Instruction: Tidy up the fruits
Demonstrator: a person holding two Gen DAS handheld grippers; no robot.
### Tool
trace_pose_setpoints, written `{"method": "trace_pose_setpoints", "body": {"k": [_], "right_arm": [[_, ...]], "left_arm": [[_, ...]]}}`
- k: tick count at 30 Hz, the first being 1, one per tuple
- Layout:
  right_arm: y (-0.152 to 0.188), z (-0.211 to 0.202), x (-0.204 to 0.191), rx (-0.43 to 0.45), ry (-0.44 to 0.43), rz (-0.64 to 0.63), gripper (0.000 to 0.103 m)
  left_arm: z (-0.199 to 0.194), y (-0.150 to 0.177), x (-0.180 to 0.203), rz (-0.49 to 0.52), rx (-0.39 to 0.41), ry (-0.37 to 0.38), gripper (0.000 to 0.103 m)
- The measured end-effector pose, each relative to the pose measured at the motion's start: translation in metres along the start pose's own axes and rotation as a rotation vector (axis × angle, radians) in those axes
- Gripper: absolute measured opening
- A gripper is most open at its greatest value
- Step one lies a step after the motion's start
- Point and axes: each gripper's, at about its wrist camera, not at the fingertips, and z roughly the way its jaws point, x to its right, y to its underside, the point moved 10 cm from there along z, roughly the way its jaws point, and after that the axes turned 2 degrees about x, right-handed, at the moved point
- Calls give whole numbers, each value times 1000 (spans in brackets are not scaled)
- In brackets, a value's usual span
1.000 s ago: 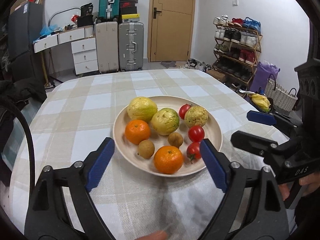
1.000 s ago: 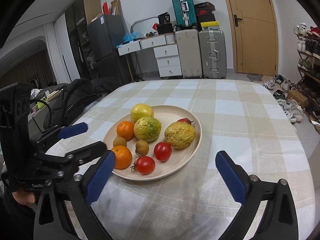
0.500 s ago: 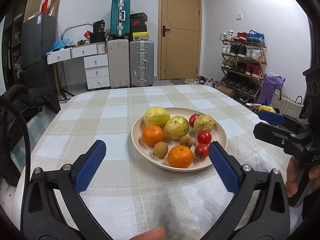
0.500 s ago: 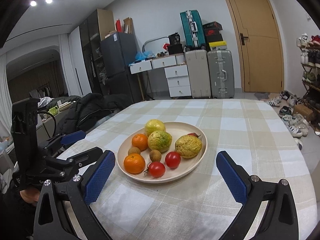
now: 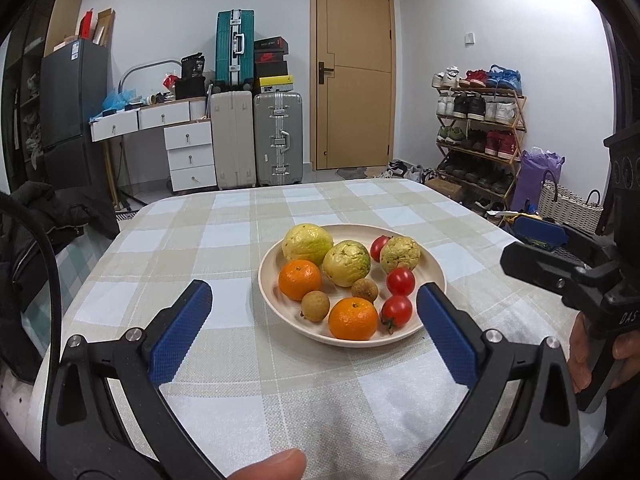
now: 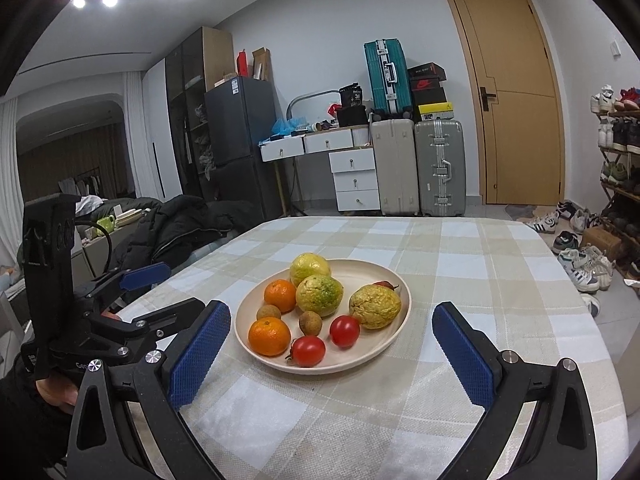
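Fruits (image 5: 352, 276) sit piled on plate (image 5: 436, 276); both hand-held grippers, left (image 5: 312, 332) and right (image 6: 332, 352), gape empty; recommend gentle grip on one fruit.

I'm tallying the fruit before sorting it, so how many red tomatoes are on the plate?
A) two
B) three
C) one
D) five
B: the left wrist view shows three red tomatoes on the plate, one at the back between the yellow-green fruits, one in the middle and one at the front beside an orange.
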Motion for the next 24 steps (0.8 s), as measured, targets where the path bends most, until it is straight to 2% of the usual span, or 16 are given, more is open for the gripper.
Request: {"method": "trace_pose_setpoints", "body": {"k": [24], "right_arm": [[-1, 0, -1, 2, -2, -11, 103]], "left_arm": [[6, 1, -2, -8, -14, 8, 102]]}}
